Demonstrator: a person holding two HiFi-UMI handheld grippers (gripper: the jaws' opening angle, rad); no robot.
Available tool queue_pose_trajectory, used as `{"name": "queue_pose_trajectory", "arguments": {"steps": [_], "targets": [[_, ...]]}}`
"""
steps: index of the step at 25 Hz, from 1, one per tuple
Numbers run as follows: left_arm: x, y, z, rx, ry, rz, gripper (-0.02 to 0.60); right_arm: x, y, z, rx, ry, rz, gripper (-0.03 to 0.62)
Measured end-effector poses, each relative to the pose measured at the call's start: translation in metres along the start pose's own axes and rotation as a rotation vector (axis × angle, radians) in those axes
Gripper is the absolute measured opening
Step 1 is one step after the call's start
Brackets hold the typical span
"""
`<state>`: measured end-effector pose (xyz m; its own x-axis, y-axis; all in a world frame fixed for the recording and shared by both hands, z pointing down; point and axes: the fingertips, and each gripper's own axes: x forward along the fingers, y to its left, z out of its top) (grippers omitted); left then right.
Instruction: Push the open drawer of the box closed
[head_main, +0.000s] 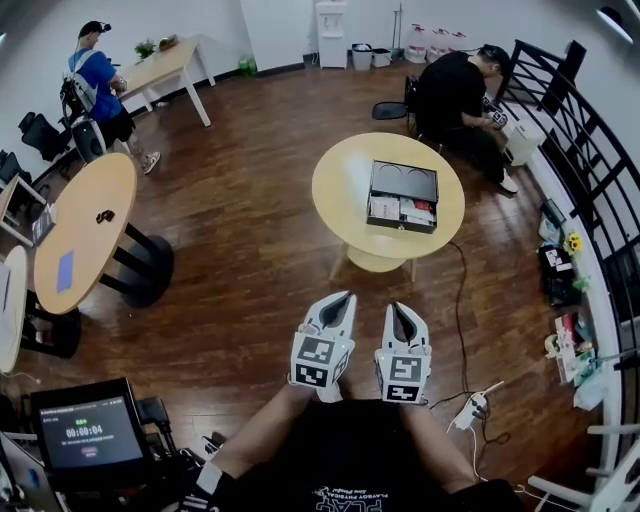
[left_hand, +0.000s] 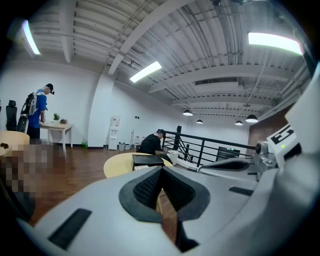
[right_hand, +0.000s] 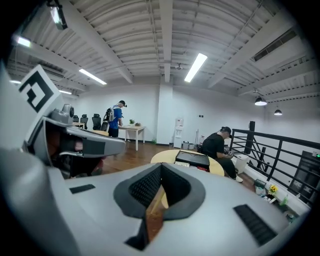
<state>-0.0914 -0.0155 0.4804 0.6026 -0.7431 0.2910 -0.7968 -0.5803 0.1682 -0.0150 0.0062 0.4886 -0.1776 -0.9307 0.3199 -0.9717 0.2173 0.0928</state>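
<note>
Task not begun. The black rectangular box (head_main: 404, 180) sits on the round pale-wood desk (head_main: 335, 195), well apart from me, its drawer (head_main: 401, 212) standing open. My left hand-held gripper (head_main: 343, 298) and right hand-held gripper (head_main: 398, 309) are empty, jaws together. Approach and push remain.

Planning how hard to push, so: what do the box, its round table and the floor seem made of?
Box: dark and matte, perhaps metal or plastic; too small to tell.
Table: pale yellowish top, smooth and even, probably wood or laminate.
Floor: reddish-brown wood planks, with visible seams and a slight sheen.
</note>
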Motion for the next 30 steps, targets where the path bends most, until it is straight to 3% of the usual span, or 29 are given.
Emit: {"name": "queue_pose_trajectory", "arguments": {"steps": [9, 16, 23, 30], "targets": [[0.005, -0.004, 0.003, 0.032, -0.006, -0.012, -0.005, -0.001, -0.008, -0.003, 0.013, 0.002, -0.037, 0.005], [0.01, -0.015, -0.002, 0.032, 0.013, -0.027, -0.005, -0.011, -0.013, -0.002, -0.037, -0.007, -0.075, 0.005], [0.049, -0.022, -0.018, 0.046, 0.071, -0.057, -0.005, 0.015, -0.029, -0.025, 0.027, 0.028, -0.028, 0.005], [0.097, -0.01, -0.003, 0.04, 0.079, -0.014, -0.005, 0.061, -0.067, -0.019, 0.036, 0.038, 0.009, 0.005]]}}
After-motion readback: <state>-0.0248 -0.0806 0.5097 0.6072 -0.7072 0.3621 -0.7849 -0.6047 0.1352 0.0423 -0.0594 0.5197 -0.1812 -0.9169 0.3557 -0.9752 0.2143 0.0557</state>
